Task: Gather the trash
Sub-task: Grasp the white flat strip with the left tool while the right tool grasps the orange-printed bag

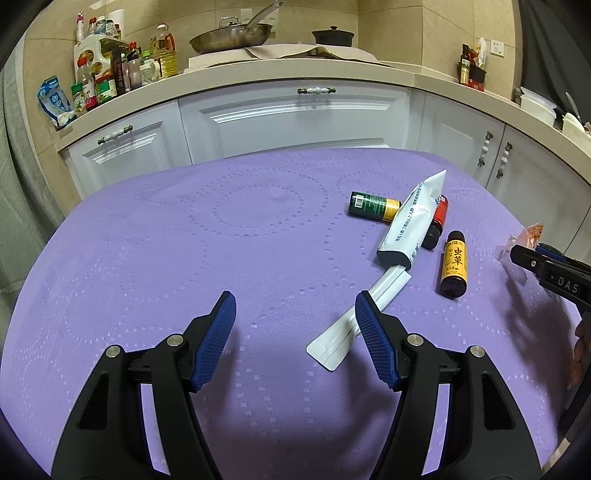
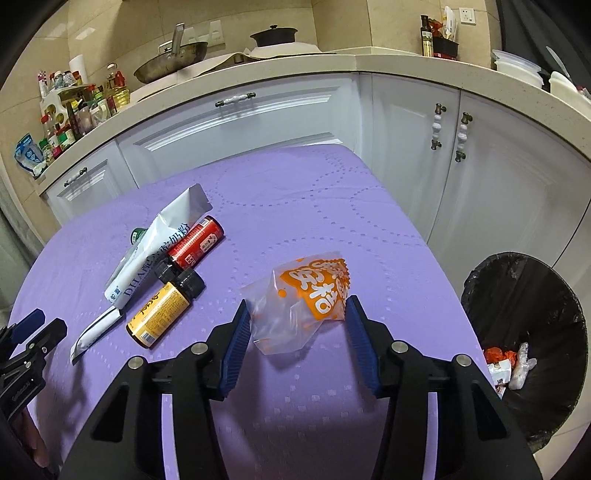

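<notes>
On the purple tablecloth [image 1: 184, 258] lie a white sachet [image 1: 406, 229], a green bottle [image 1: 373, 206], a red bottle [image 1: 439, 214] and a yellow bottle [image 1: 453, 264]. My left gripper [image 1: 295, 314] is open and empty, its right finger beside the sachet's flat white end [image 1: 332, 343]. My right gripper [image 2: 295, 317] is open around an orange and clear plastic bag [image 2: 306, 299]; the bag lies between the fingers, not pinched. The sachet [image 2: 155, 247], red bottle [image 2: 197, 242] and yellow bottle [image 2: 162, 310] show left of it.
A black-lined trash bin [image 2: 532, 332] with some wrappers inside stands off the table's right edge. White kitchen cabinets [image 1: 295, 118] and a counter with a pan [image 1: 232, 35] and condiment bottles lie beyond the table.
</notes>
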Motion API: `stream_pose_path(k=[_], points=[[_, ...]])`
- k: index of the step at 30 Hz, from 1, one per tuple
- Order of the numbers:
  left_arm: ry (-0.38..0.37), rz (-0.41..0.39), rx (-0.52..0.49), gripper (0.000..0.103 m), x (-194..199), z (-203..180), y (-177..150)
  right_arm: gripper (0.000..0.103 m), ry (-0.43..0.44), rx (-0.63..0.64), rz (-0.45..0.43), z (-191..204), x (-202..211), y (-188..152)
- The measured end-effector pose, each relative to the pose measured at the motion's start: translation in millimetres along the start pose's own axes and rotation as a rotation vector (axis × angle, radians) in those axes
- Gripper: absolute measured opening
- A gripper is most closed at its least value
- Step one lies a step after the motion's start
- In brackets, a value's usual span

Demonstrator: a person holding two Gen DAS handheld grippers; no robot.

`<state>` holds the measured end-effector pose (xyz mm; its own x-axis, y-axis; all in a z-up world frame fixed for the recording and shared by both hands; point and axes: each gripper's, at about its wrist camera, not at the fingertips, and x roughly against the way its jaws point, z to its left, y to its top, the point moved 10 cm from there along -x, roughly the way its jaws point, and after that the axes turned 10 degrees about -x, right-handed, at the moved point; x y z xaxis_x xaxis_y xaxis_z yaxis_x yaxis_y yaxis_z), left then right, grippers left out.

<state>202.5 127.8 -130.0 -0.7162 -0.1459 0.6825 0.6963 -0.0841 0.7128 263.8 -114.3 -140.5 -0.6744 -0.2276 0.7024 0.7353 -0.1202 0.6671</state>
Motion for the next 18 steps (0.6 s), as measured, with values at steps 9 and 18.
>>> stream_pose_path(k=[9,18], points=[[0.0,0.006,-0.004,0.065,-2.1,-0.4,-0.6,0.051,-0.001,0.001,-0.005,-0.7,2.2,-0.9],[-0.005,0.019,-0.012,0.065,-6.3,-3.3,-2.2,0.051,-0.001,0.003,0.004,0.0,1.2,-2.7]])
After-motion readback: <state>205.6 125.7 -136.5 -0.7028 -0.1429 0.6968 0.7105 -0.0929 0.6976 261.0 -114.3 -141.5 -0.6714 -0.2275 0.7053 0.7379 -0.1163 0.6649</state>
